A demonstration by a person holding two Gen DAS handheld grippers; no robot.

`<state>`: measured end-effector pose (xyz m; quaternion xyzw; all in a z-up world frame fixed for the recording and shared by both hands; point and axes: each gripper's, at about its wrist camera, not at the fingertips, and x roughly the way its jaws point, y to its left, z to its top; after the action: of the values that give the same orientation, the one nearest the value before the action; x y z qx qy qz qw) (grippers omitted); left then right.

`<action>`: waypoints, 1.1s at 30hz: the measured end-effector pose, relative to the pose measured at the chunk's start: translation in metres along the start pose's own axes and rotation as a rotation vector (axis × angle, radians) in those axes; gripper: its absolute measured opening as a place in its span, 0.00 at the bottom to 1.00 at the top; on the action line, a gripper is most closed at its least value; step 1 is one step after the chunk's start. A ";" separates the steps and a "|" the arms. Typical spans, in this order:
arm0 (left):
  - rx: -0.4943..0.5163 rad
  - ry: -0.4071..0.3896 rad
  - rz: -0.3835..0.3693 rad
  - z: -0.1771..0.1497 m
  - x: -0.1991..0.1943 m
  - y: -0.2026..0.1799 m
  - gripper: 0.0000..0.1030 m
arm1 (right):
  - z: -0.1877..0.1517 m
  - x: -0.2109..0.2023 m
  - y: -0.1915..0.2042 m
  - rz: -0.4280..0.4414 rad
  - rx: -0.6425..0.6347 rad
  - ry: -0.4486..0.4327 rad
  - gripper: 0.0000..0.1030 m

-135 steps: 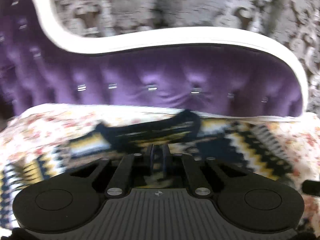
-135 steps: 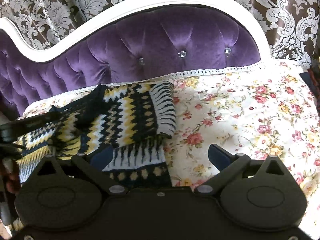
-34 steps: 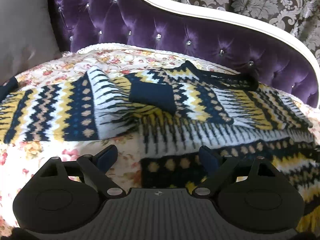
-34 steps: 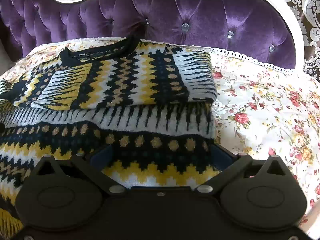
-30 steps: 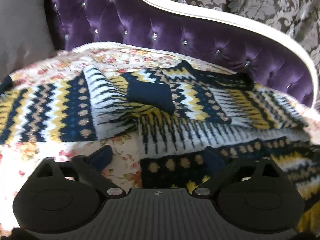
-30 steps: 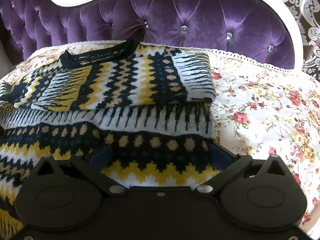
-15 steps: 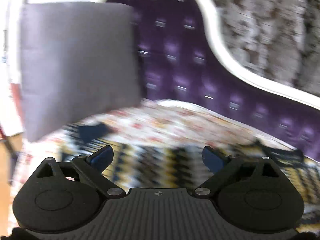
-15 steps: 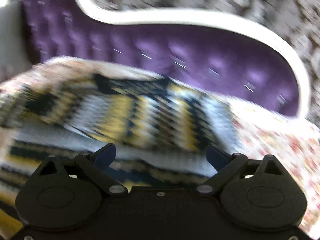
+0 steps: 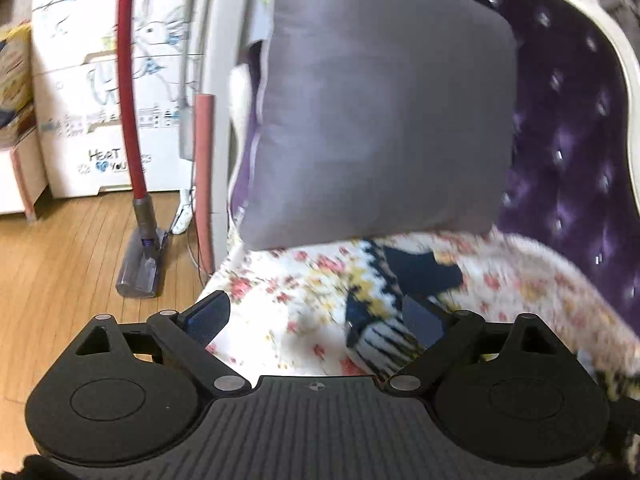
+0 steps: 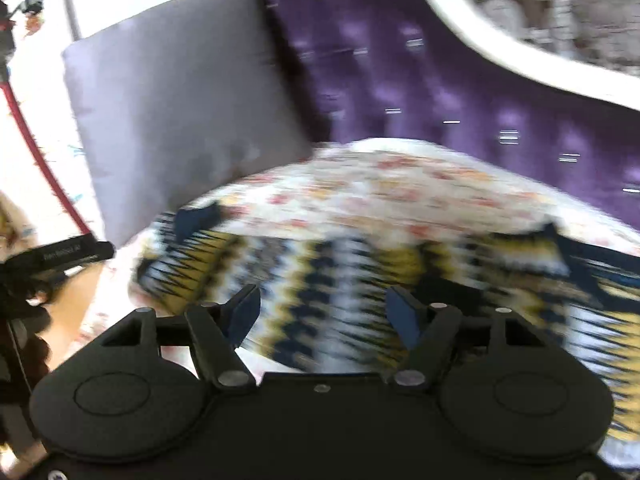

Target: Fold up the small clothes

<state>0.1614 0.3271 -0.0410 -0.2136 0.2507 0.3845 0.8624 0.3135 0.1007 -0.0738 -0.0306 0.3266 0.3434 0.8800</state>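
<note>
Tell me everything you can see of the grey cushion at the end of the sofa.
The grey cushion is a plain, square, smooth-fabric pillow, plump, with rounded corners and a seam along its left edge. It stands upright on edge at the sofa's end, leaning back against the purple tufted backrest, its lower edge resting on the floral cover. The patterned sweater's dark sleeve cuff lies just below it; contact is unclear. Neither pair of tongs touches it.

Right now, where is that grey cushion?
The grey cushion stands upright at the end of the purple tufted sofa, leaning on its backrest, its lower edge on the floral cover, just beyond the patterned sweater's sleeve cuff.
</note>
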 end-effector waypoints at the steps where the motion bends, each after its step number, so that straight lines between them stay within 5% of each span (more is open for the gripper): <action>1: -0.015 0.003 -0.015 0.001 0.001 0.000 0.91 | 0.005 0.009 0.007 0.028 0.006 0.002 0.70; 7: -0.182 0.047 -0.306 0.003 0.010 0.019 0.80 | 0.035 0.063 0.038 0.162 0.054 0.025 0.69; 13: -0.150 -0.012 -0.305 0.006 0.005 0.027 0.80 | 0.059 0.117 0.057 0.287 0.149 0.066 0.69; 21: -0.162 -0.042 -0.244 0.014 0.005 0.041 0.80 | 0.062 0.173 0.067 0.313 0.243 0.133 0.70; 24: -0.148 -0.045 -0.247 0.014 0.005 0.036 0.80 | 0.060 0.186 0.072 0.356 0.267 0.146 0.51; 25: -0.140 -0.044 -0.248 0.014 0.005 0.035 0.80 | 0.059 0.192 0.073 0.369 0.281 0.164 0.25; 26: -0.133 -0.043 -0.250 0.013 0.005 0.033 0.80 | 0.058 0.195 0.073 0.382 0.294 0.178 0.12; 33: -0.087 -0.032 -0.257 0.010 0.005 0.025 0.80 | 0.066 0.129 0.064 0.346 0.205 0.018 0.12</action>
<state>0.1478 0.3509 -0.0408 -0.2750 0.1903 0.2848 0.8984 0.3815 0.2431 -0.0885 0.1129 0.3682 0.4543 0.8033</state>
